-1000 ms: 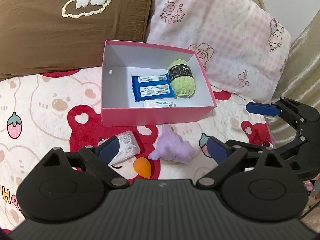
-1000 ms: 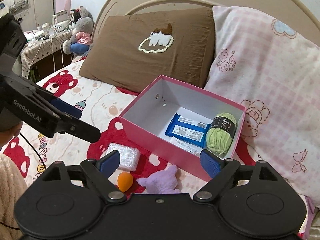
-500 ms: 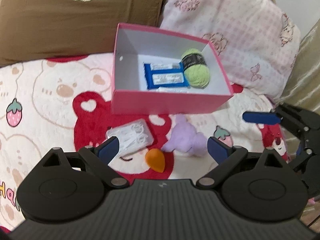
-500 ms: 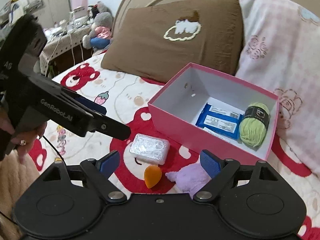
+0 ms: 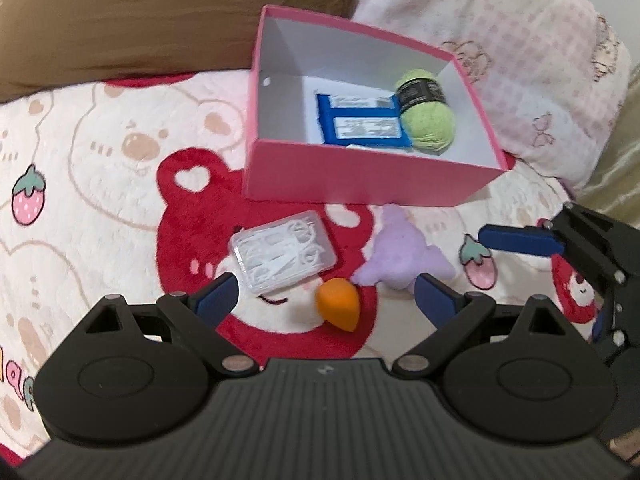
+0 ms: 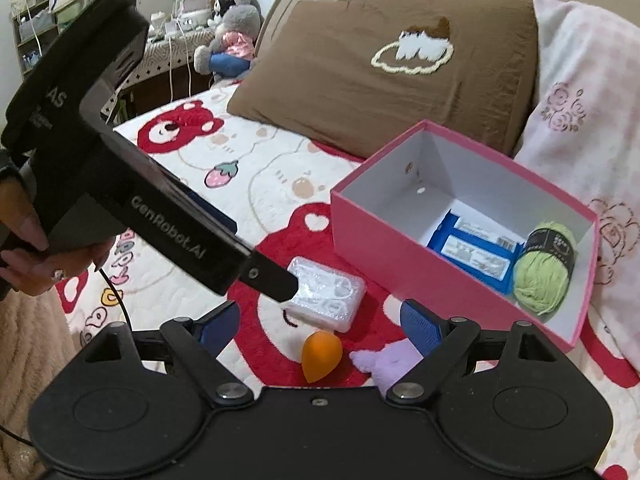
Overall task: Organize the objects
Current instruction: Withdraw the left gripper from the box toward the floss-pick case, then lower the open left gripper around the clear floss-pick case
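A pink box (image 5: 360, 176) (image 6: 404, 264) on the bed holds a blue packet (image 5: 360, 124) (image 6: 472, 254) and a green yarn ball (image 5: 430, 120) (image 6: 544, 270). In front of it lie a clear plastic case (image 5: 284, 256) (image 6: 328, 296), an orange egg-shaped sponge (image 5: 338, 310) (image 6: 320, 354) and a purple plush (image 5: 404, 256) (image 6: 388, 360). My left gripper (image 5: 326, 300) is open and empty, just above the sponge and case. My right gripper (image 6: 320, 322) is open and empty, just short of the sponge; it also shows in the left wrist view (image 5: 576, 248).
A brown pillow (image 6: 384, 68) and a pink checked pillow (image 5: 520, 60) lie behind the box. The bear-print blanket (image 5: 100, 168) covers the bed. The left gripper's body (image 6: 120, 184) crosses the left of the right wrist view. Furniture and plush toys (image 6: 232, 36) stand beyond the bed.
Both grippers have moved forward and down toward the loose objects; the case, sponge and plush now sit closer between the fingers. Nothing has been picked up.
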Demonstrator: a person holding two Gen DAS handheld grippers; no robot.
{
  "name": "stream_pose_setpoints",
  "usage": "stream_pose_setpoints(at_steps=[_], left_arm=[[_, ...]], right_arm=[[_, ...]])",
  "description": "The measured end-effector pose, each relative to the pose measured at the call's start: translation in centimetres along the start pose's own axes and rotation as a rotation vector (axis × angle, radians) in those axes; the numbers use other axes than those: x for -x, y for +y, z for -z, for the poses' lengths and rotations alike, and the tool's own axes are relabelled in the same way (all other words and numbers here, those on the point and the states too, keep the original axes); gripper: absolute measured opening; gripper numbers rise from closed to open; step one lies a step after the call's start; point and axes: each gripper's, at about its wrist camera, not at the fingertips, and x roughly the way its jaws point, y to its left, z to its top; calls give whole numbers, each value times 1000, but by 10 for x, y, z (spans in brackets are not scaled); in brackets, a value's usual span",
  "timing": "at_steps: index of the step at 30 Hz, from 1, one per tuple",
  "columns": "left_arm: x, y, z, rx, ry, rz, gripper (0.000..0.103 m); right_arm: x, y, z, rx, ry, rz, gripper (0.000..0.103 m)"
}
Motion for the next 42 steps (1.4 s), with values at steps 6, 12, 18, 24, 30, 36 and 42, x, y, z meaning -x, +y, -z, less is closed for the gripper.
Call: stream_pose_setpoints(at_steps=[6,12,18,24,30,36,42], left_arm=[[-15,13,0,42,26,5,94],[-30,26,-1,84,31,22,94],[-59,35,4,80,49,-31,92],[-70,41,3,77,18,-29,92],[-75,47,1,85,-39,-9,92],[-86,58,0,120,-45,-5,85],[-94,60,0,119,-40,-13,77]], right_arm=[[-15,10,2,38,4,-27,90],[-37,11,5,70,-4,-31,90],[-65,1,9,54,-2,-23,90],[-95,-4,19,29,17,-37,90],[-117,-1,25,31,26,-34,90],[-133,-1,25,38,36,4,90],[-143,-7,27,7,36,30,90]])
